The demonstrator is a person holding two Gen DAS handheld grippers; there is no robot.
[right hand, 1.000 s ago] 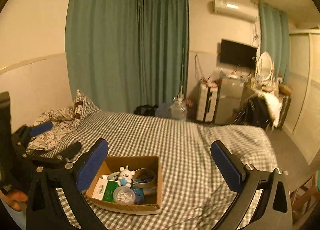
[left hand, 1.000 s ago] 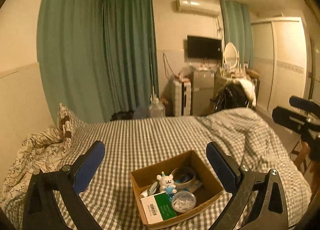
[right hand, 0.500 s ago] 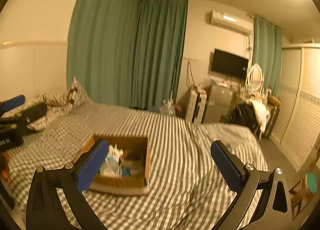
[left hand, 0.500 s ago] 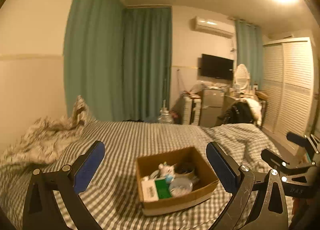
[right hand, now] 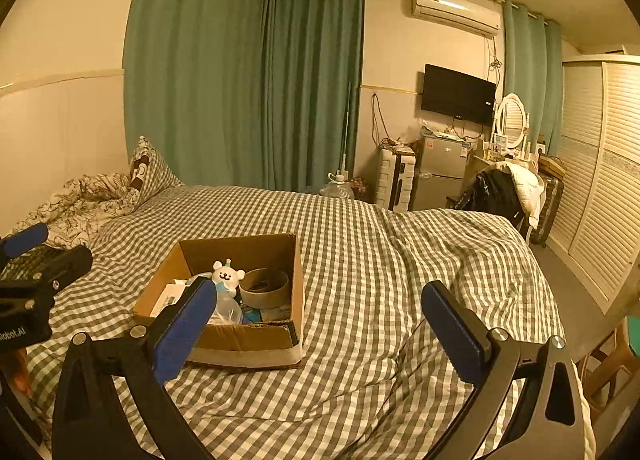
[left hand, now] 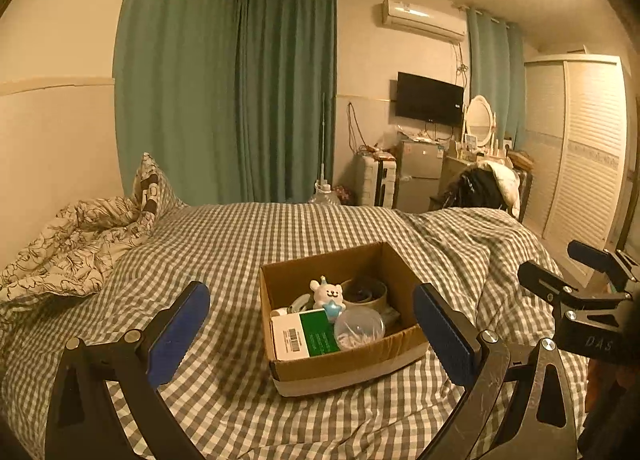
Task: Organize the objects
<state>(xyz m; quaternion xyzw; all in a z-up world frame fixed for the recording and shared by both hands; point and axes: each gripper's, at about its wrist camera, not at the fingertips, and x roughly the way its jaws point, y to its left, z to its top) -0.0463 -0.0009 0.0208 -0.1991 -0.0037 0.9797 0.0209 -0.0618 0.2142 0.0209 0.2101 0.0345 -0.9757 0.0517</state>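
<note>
An open cardboard box (left hand: 400, 344) sits on the checked bed; it also shows in the right wrist view (right hand: 240, 336). Inside are a white bear toy (left hand: 326, 294), a green and white box (left hand: 306, 334), a clear round container (left hand: 359, 326) and a roll of tape (left hand: 366, 292). My left gripper (left hand: 310, 334) is open and empty, just short of the box. My right gripper (right hand: 318, 324) is open and empty, to the right of the box; it also shows in the left wrist view (left hand: 576, 280).
The checked duvet (right hand: 400, 244) covers the bed. A floral blanket (left hand: 72, 244) and pillow lie at the left by the wall. Beyond the bed stand a suitcase (right hand: 396, 178), a small fridge (right hand: 438, 172), a chair with clothes (right hand: 504, 188) and a wardrobe (right hand: 600, 164).
Both views have tilted back down toward the bed and settled. The box sits closer in front of the left gripper. Both grippers stay open.
</note>
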